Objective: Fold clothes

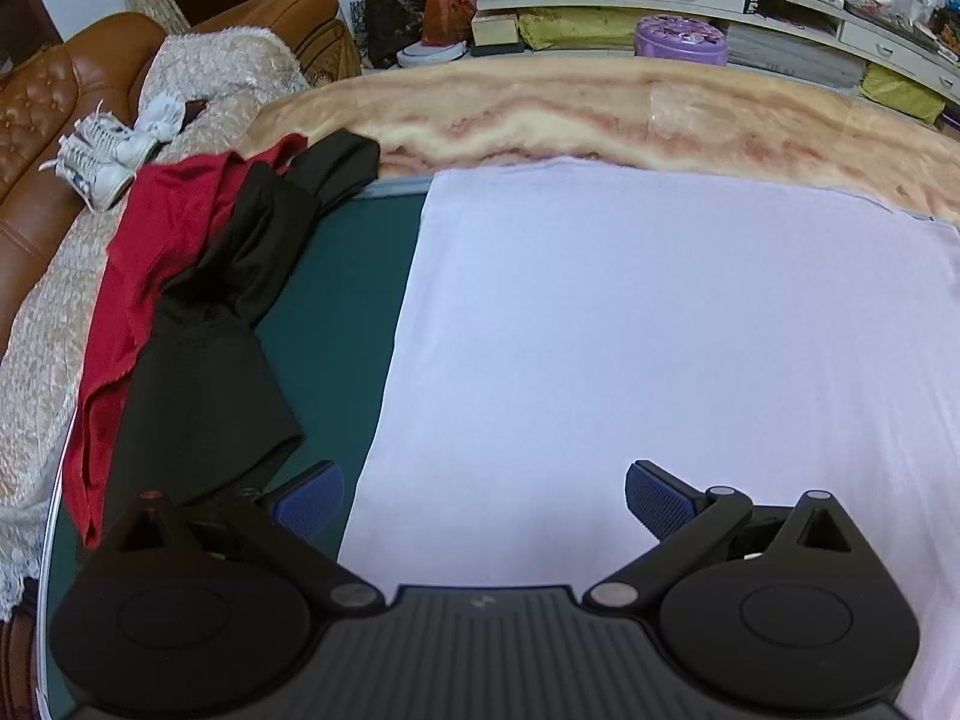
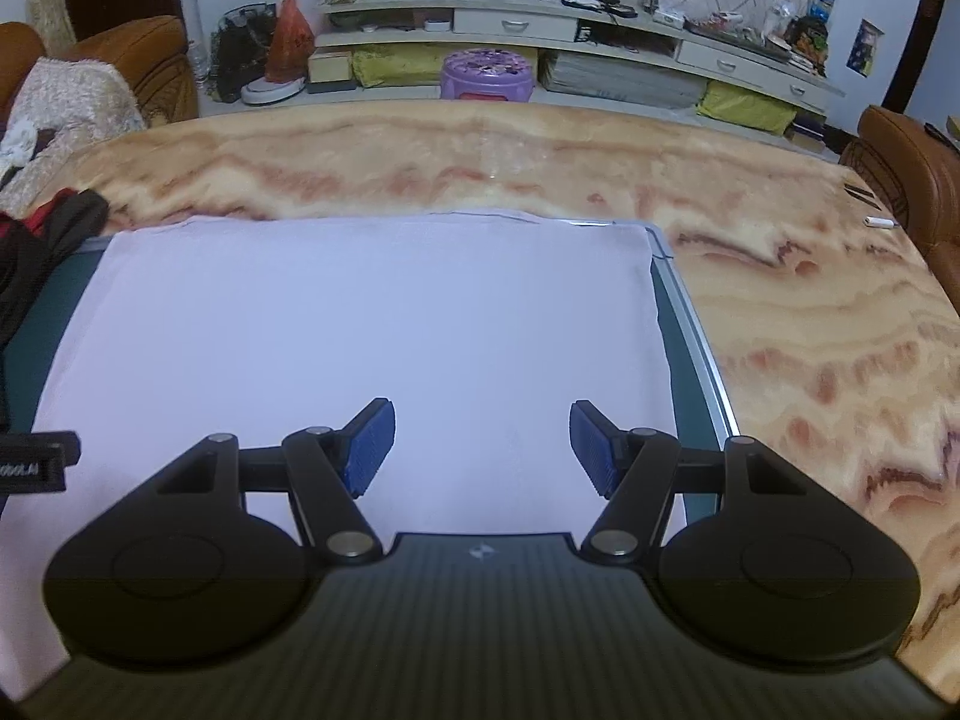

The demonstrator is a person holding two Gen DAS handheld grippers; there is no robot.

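Note:
A pale lilac-white garment (image 1: 630, 330) lies flat and smooth on a dark green mat (image 1: 336, 300); it also shows in the right wrist view (image 2: 372, 324). My left gripper (image 1: 483, 501) is open and empty, just above the garment's near left edge. My right gripper (image 2: 482, 447) is open and empty, above the garment's near right part. A black garment (image 1: 222, 330) and a red garment (image 1: 150, 240) lie crumpled at the mat's left side.
The mat sits on a marbled orange table (image 2: 810, 330). A brown sofa with a beige throw (image 1: 54, 300) and white sneakers (image 1: 102, 156) stands to the left. A shelf unit, a purple stool (image 2: 486, 75) and bags lie beyond the table.

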